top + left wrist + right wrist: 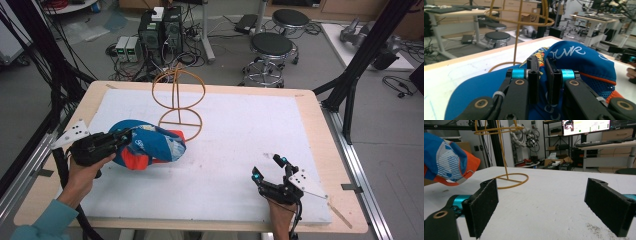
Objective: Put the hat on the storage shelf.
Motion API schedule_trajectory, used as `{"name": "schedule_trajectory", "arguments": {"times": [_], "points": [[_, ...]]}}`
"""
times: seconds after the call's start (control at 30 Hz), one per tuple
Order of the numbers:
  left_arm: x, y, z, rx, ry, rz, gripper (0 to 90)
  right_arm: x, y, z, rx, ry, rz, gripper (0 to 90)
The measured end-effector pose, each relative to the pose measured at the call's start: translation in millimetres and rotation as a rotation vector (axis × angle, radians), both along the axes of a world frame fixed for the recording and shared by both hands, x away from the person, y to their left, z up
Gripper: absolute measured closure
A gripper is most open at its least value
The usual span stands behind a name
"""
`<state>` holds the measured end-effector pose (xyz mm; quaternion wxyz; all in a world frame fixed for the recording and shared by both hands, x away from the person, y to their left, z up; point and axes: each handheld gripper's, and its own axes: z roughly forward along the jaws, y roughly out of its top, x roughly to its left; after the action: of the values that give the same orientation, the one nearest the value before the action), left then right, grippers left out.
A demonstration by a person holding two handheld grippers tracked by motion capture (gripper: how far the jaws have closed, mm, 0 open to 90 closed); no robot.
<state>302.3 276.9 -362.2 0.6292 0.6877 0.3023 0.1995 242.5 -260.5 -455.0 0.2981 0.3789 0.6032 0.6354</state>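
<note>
A workshop floor strewn with cables, computer towers and two black round stools (271,46) surrounds a pale wooden table (320,120) covered by a white mat (240,135).

Nearest the person, at the mat's front right, the right gripper (267,168) is held low over the bare mat, its jaws spread wide apart with nothing between them; the right gripper view shows the two black pads (484,205) well separated above the white surface.

Farther in on the left, the left gripper (125,136) grips a blue fabric cap with orange mesh and white lettering (150,145). In the left gripper view its jaws are nearly together, pinching a fold of the cap's (579,60) blue cloth between them. The cap sits at the mat's left side, raised slightly off it in the right gripper view, where its orange and striped underside (446,162) hangs above the surface.

Just behind the cap stands an orange wire hat stand with a round base ring and looped globe top (177,95), upright near the mat's middle rear, close to the cap's far edge.
</note>
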Motion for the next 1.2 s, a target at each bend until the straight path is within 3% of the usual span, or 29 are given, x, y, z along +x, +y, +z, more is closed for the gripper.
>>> {"name": "schedule_trajectory", "arguments": {"times": [0.13,0.53,0.7,1.2], "points": [[0.5,0.3,14.3,-0.028,-0.008,-0.013,82.5,-0.1,0.1,0.0,-0.002,0.0,-0.001,10.9],[4.0,-0.7,62.3,-0.051,-0.067,-0.008,82.5,0.0,0.0,0.0,0.001,0.002,0.0,10.9],[5.0,-4.7,82.9,-0.037,-0.09,-0.014,82.5,0.1,0.1,0.1,0.0,0.002,-0.001,10.9],[34.2,-21.9,119.1,-0.056,-0.114,-0.005,82.5,0.2,0.1,0.0,0.002,0.002,0.003,10.9]]}}
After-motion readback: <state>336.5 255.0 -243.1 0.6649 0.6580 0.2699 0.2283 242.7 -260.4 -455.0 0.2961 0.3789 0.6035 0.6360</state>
